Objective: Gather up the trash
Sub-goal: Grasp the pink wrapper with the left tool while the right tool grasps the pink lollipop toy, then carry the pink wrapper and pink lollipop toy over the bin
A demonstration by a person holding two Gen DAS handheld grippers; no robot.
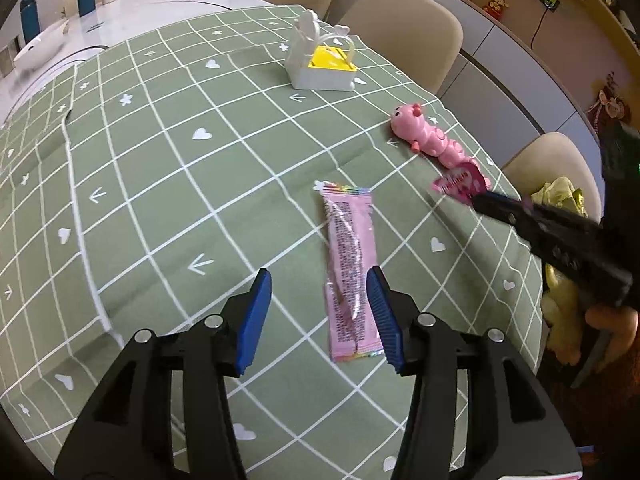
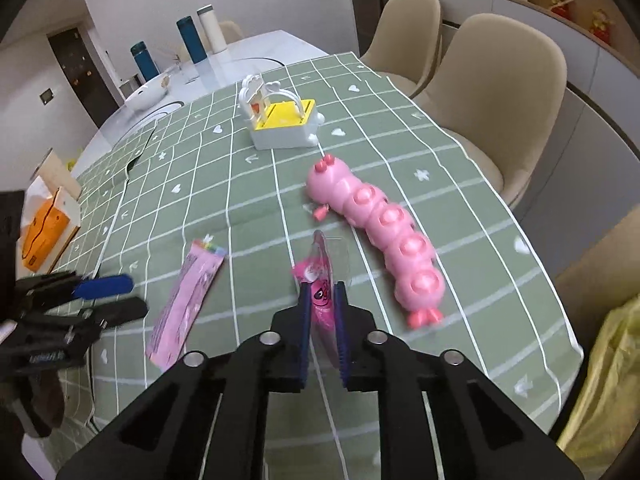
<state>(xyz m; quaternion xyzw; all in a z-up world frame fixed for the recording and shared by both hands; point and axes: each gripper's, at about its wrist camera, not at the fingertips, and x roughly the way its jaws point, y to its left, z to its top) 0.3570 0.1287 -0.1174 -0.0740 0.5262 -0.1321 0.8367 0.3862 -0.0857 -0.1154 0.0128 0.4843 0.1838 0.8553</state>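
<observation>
My right tongs (image 2: 322,292) grip the small pink heart-printed wrapper (image 2: 320,280) above the green checked tablecloth (image 2: 460,216). I judge one piece is collected. The long pink foil wrapper (image 1: 350,268) still lies flat, touching the inner pad of my left tongs (image 1: 320,294), which stand wide. The pink plastic caterpillar toy (image 2: 384,224) lies just right of the right tongs, the white-and-yellow toy box (image 2: 284,128) far ahead.

We see a sage-green tablecloth (image 1: 168,184) gridded in white with hearts and arrows, a pale pink wrapper (image 1: 352,276) with rainbow-striped ends, a pink caterpillar toy (image 2: 384,232), and a white box (image 1: 322,70) topped yellow at twelve o'clock.
</observation>
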